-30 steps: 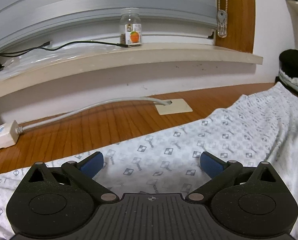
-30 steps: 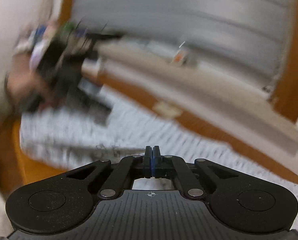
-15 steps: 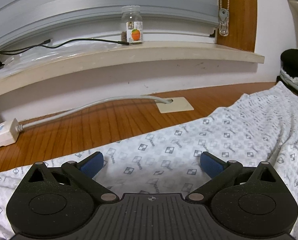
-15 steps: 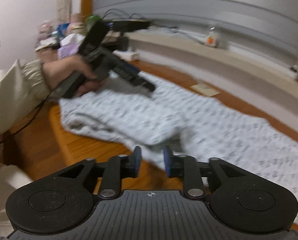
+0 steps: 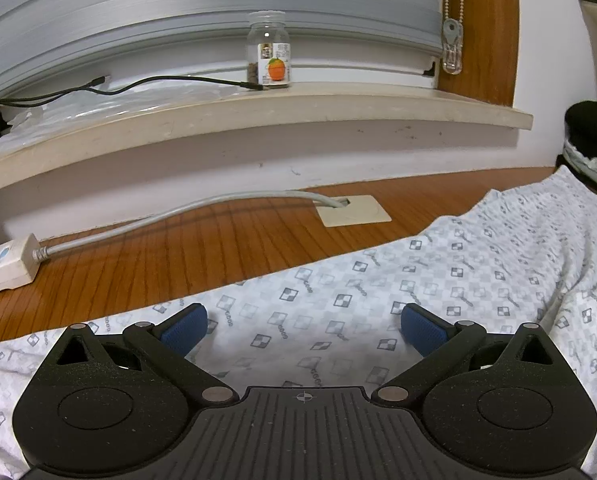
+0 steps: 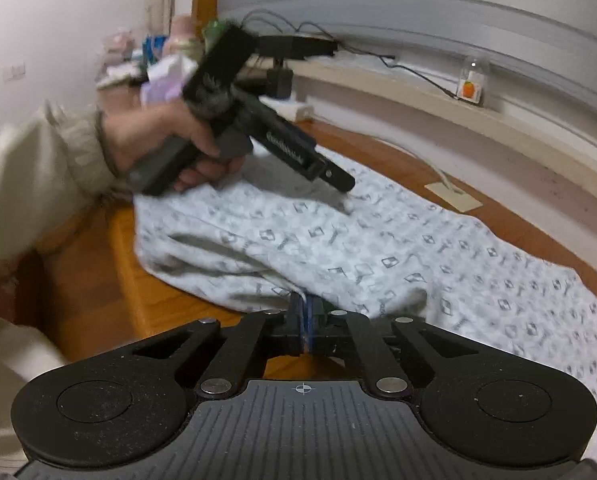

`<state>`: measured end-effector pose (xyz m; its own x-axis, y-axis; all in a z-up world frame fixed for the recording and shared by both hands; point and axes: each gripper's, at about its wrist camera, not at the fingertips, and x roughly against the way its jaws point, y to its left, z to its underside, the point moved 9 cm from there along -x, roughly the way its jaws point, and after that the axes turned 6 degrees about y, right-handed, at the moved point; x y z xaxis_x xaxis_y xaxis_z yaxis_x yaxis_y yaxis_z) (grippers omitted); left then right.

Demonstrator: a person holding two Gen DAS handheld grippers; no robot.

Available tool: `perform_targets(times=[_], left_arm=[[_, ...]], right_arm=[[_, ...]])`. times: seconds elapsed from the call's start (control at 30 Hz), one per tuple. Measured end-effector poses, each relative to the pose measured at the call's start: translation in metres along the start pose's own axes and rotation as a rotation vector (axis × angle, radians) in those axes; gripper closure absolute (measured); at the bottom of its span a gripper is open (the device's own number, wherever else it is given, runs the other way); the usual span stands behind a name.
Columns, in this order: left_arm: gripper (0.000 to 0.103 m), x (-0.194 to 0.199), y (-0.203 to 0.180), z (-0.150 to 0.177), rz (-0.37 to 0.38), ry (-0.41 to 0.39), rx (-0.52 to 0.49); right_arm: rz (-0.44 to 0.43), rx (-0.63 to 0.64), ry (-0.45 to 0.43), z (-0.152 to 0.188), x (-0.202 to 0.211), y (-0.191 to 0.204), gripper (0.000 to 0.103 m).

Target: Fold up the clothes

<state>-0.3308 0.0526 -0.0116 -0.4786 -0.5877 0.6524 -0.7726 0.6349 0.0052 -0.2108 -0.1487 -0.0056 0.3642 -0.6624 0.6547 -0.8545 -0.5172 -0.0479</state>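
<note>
The white, grey-check-printed cotton garment [image 6: 378, 248] lies spread across the frame's middle on the brown wooden floor [image 5: 178, 248]. The right gripper [image 6: 305, 320] pinches its near edge; the left gripper [image 5: 304, 326] hovers above it, spread. A clean fold likely needs the pinched edge carried level, without dragging.

Both views are evenly lit by soft, diffuse indoor light; no single source is visible. Shadows are faint, limited to shallow grey creases in the patterned garment [image 5: 438, 280] and a soft shadow under the windowsill [image 5: 258, 120].

The left wrist view is sharp throughout. A small specular highlight sits on the glass jar [image 5: 269, 50].

The right wrist view shows motion blur (strongest at left), smearing the hand [image 6: 166, 140] and cream sleeve [image 6: 30, 184]; the background clutter is indistinct.

Fisheye distortion bows straight lines, notably the sill and blinds [image 5: 178, 12]. Frame corners are vignetted dark.
</note>
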Motion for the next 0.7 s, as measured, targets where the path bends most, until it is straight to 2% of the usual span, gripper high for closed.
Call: perform_targets(times=[0.07, 0.17, 0.33, 0.4, 0.43, 0.5, 0.6, 0.7], left_arm=[[0.000, 0.001, 0.003, 0.000, -0.006, -0.001, 0.015], [0.000, 0.000, 0.002, 0.001, -0.004, 0.005, 0.010], [0.000, -0.002, -0.001, 0.003, -0.007, 0.028, -0.016], [0.000, -0.003, -0.002, 0.006, -0.027, 0.054, -0.031], [0.000, -0.003, -0.001, 0.007, -0.041, 0.063, -0.038], [0.000, -0.001, 0.000, 0.011, -0.079, 0.071, -0.053], [0.000, 0.001, 0.006, 0.015, -0.106, 0.081, -0.045], [0.000, 0.003, 0.004, 0.011, -0.083, 0.068, -0.027]], right_arm=[[0.003, 0.034, -0.020, 0.000, 0.026, 0.007, 0.101], [-0.022, 0.055, 0.038, 0.019, 0.042, 0.020, 0.101], [-0.013, 0.075, 0.084, 0.039, 0.034, 0.030, 0.100], [-0.017, 0.034, 0.078, 0.042, 0.034, 0.022, 0.091], [-0.010, 0.009, 0.063, 0.043, 0.037, 0.015, 0.087], [0.000, -0.070, 0.031, 0.047, 0.047, -0.006, 0.067], [0.083, -0.213, -0.041, 0.058, 0.072, -0.056, 0.059], [0.282, -0.335, -0.065, 0.080, 0.095, -0.123, 0.053]])
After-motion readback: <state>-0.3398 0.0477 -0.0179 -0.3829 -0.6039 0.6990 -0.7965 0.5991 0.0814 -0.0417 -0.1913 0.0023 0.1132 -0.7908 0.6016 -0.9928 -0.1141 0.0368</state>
